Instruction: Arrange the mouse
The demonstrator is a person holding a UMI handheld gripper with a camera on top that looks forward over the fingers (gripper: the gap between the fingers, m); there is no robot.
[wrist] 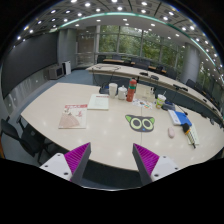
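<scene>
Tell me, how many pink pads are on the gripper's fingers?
2. One pink pad is on the left finger, the other on the right finger. The gripper is open with nothing between its fingers, above the near edge of the table.

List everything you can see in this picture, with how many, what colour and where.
Table: one, pale cream, ahead of the fingers.
Mat with owl eyes: one, dark, on the table beyond the fingers.
Red bottle: one, at the table's far side.
Papers: a few, white and reddish, on the table's left part.
Blue item: one, on the table's right part; too small to identify.
Chairs: several, dark, left of the table.
Fingers: two, purple pads, open, holding nothing.
</scene>
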